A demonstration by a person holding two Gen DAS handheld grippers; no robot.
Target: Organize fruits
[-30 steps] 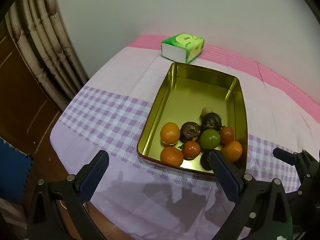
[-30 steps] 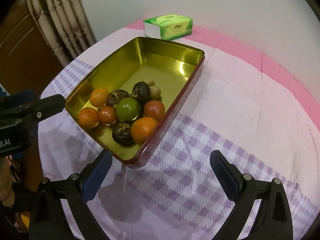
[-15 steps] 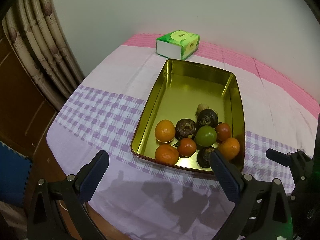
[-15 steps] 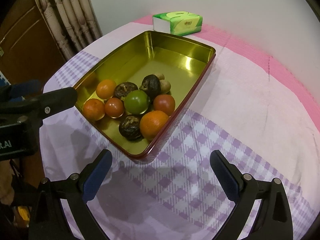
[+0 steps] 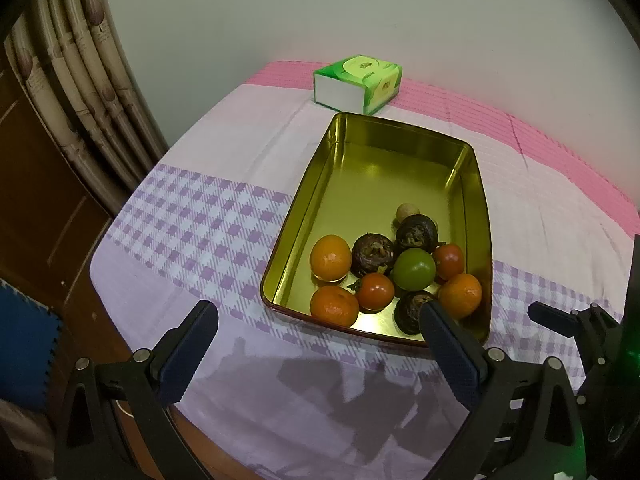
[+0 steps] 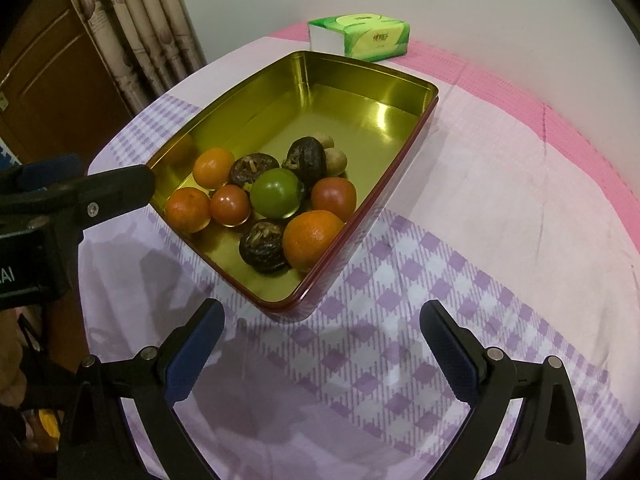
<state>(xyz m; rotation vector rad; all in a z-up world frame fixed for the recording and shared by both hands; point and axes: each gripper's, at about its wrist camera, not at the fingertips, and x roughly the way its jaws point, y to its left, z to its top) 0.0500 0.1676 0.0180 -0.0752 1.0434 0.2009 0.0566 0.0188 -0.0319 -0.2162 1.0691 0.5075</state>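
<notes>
A gold metal tray (image 5: 372,168) (image 6: 360,96) lies on a cloth-covered table. Piled at its near end are oranges (image 5: 330,258) (image 6: 312,240), red tomatoes (image 5: 375,290) (image 6: 333,199), a green fruit (image 5: 413,269) (image 6: 278,194), dark mangosteens (image 5: 372,254) (image 6: 264,246) and small brown longans (image 5: 407,212) (image 6: 335,160). My left gripper (image 5: 320,348) is open and empty, just short of the tray's near rim. My right gripper (image 6: 320,344) is open and empty, in front of the tray's near corner.
A green tissue pack (image 5: 358,82) (image 6: 360,36) lies beyond the tray by the wall. Curtains (image 5: 80,80) and a wooden cabinet (image 5: 36,208) stand at the left. The table edge drops off close below both grippers. The left gripper's finger (image 6: 100,196) shows in the right wrist view.
Both grippers have moved slightly nearer the tray, so it sits a little lower in both views. Both stay open and the fruits have not moved.
</notes>
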